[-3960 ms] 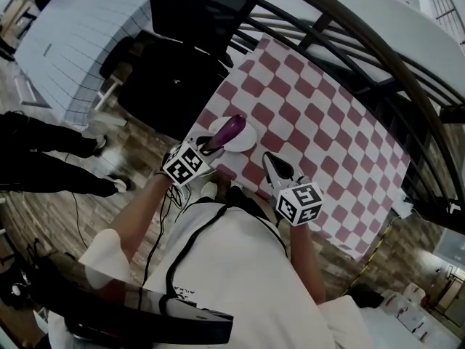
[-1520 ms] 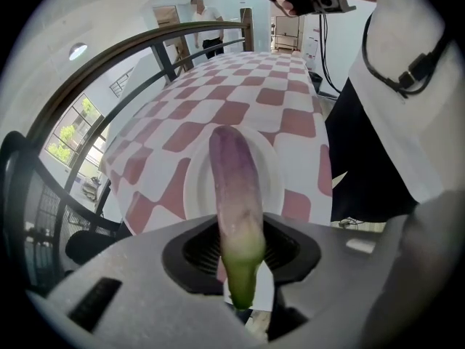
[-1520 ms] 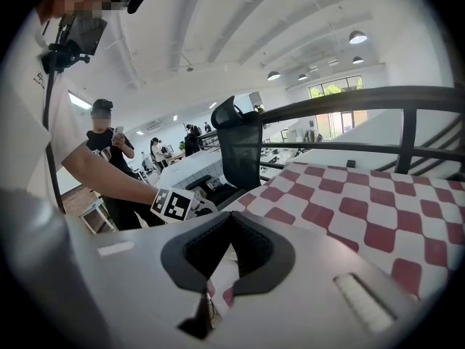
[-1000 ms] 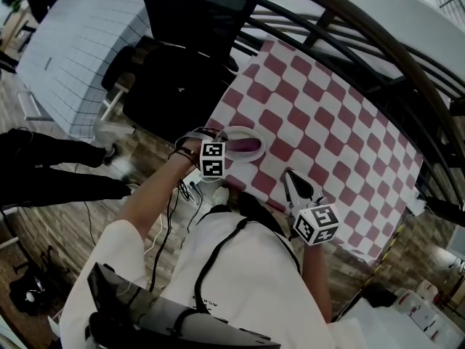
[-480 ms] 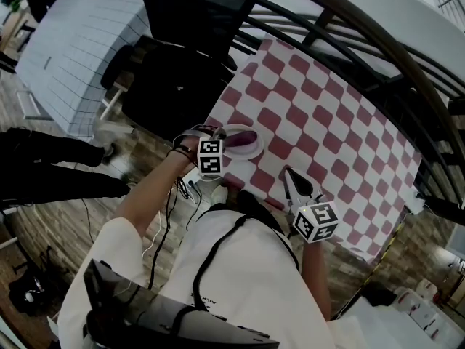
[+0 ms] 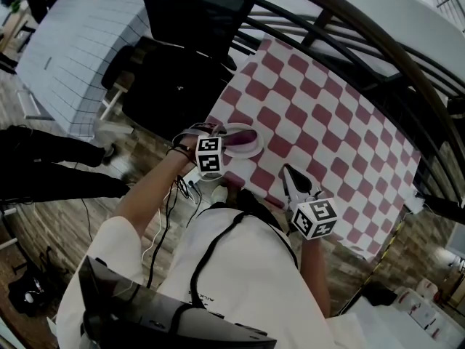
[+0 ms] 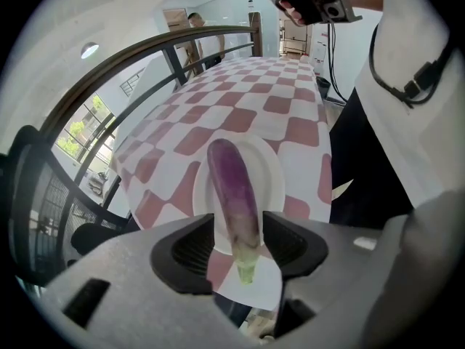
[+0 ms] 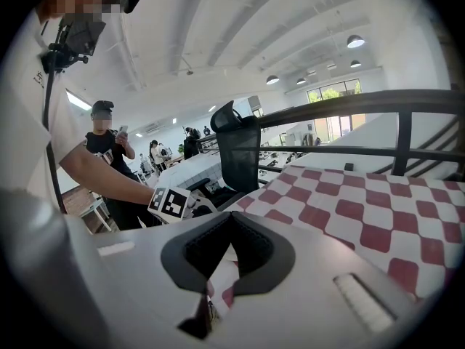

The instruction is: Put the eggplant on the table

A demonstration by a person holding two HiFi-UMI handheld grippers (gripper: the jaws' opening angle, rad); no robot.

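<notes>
Lengthwise between the left gripper's (image 7: 237, 244) jaws lies the eggplant (image 7: 234, 184), its pale green stem end nearest the gripper and its purple body reaching away across a white plate (image 7: 275, 167). Those jaws have just been opening and stand wide on either side of it, not clamping. The plate sits on the red-and-white checked tablecloth (image 7: 240, 97) ahead of the gripper. The right gripper (image 8: 231, 218), off to the side above the cloth, has its jaws together on nothing.

Eggplant (image 7: 234, 187) down on plate (image 7: 275, 167), left gripper (image 7: 238, 224) fingers (image 7: 190, 249) freshly apart around it
</notes>
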